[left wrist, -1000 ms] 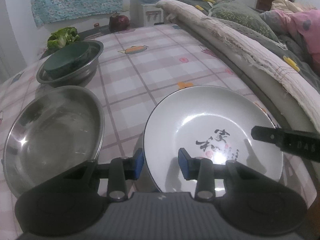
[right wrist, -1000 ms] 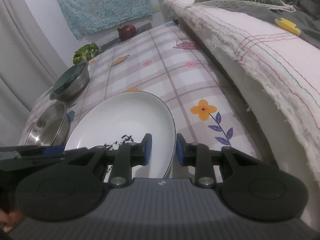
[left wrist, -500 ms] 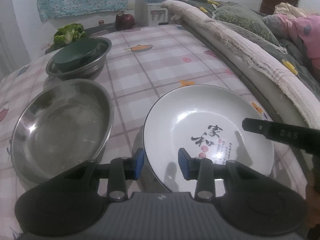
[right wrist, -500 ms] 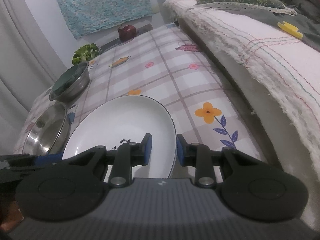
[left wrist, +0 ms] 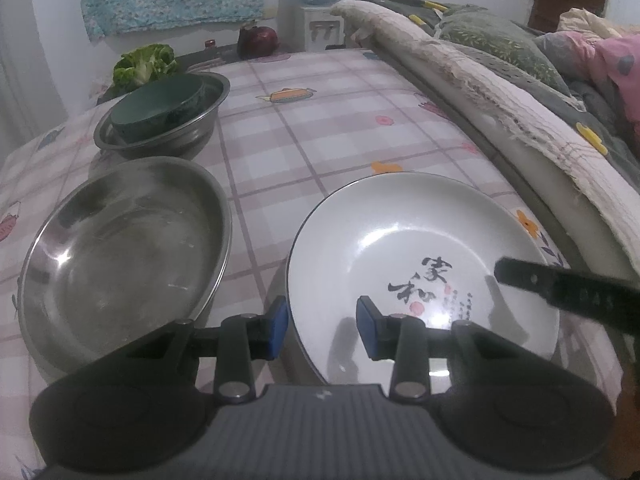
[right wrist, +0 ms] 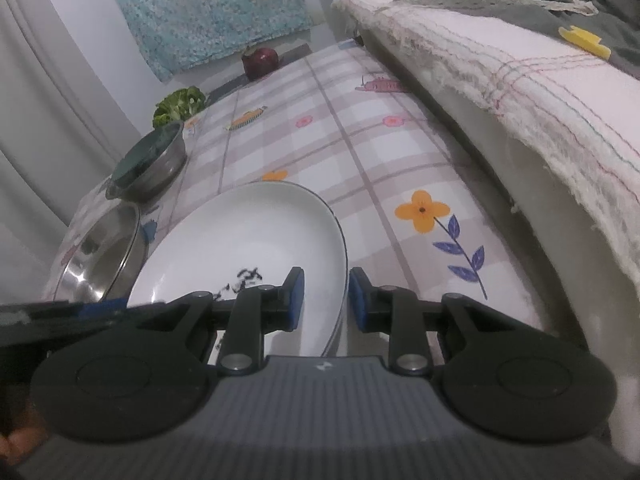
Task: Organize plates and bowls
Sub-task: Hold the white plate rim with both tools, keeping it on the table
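White plate (left wrist: 416, 240) with black characters sits on the checked tablecloth (left wrist: 320, 128), right of the empty steel bowl (left wrist: 120, 248). Left gripper (left wrist: 322, 326) straddles its near-left rim, pads apart. Right gripper (right wrist: 325, 298) straddles the right rim; its jaws have just been closing, whether gripping I cannot tell.

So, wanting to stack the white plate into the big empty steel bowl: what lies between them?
Only bare checked tablecloth separates the white plate from the empty steel bowl; the left wrist view shows that.
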Available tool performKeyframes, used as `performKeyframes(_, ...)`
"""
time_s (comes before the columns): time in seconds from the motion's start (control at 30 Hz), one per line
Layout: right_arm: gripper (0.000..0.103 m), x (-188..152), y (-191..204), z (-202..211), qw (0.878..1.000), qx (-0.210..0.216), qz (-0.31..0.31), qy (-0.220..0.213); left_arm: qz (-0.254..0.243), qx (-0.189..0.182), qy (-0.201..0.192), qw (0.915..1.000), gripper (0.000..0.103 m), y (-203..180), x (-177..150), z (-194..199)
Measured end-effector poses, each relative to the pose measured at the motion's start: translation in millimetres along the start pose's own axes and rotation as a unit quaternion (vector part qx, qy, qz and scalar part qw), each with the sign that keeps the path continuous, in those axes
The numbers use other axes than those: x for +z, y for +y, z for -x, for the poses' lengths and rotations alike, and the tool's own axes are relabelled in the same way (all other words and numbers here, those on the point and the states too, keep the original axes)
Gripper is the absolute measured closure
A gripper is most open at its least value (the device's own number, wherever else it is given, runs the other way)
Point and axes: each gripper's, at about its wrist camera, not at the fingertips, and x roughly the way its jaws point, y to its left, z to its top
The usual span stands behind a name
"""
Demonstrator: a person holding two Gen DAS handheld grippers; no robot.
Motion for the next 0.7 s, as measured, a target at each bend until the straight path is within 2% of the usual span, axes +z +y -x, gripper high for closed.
performKeyframes(0.7, 0.081, -4.4, 5.0, 1.7, 1.000, -0.005, 0.027, -0.006, 0.020, 0.003, -0.005, 0.9998, 0.061, -1.0, 5.5, -13.6)
